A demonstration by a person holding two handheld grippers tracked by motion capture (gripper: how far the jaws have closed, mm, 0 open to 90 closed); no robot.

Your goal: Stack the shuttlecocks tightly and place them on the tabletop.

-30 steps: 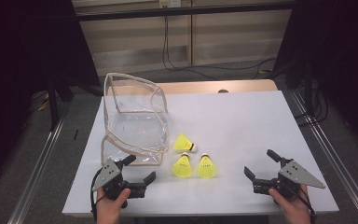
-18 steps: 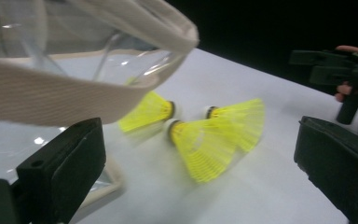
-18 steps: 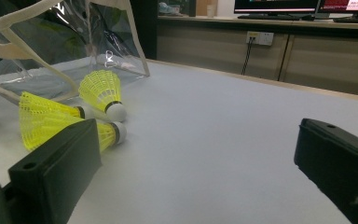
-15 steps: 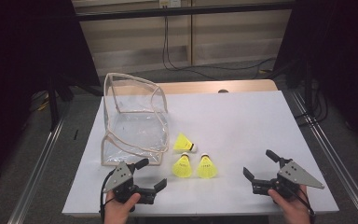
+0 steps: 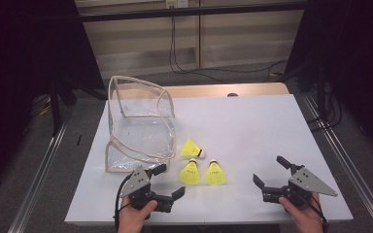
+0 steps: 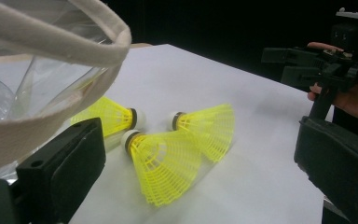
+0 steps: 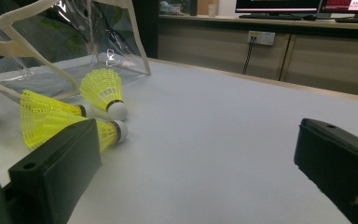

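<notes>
With jaws wide, the left gripper [image 5: 167, 181] should straddle the nearest shuttlecock [image 5: 190, 172] at its skirt, beside the clear bag [image 5: 138, 126], squeezing gently.

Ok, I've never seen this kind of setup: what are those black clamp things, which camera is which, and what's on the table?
A person sits at a white table with a hand-held two-jaw gripper in each hand, no robot arm. The high view looks down from above: the left gripper and the right gripper both have jaws apart and hold nothing. The other two pictures come from cameras riding on each gripper, looking out between its black jaws. On the table lie three yellow shuttlecocks beside a clear plastic bag with cream trim. The left gripper points toward the shuttlecocks.
</notes>
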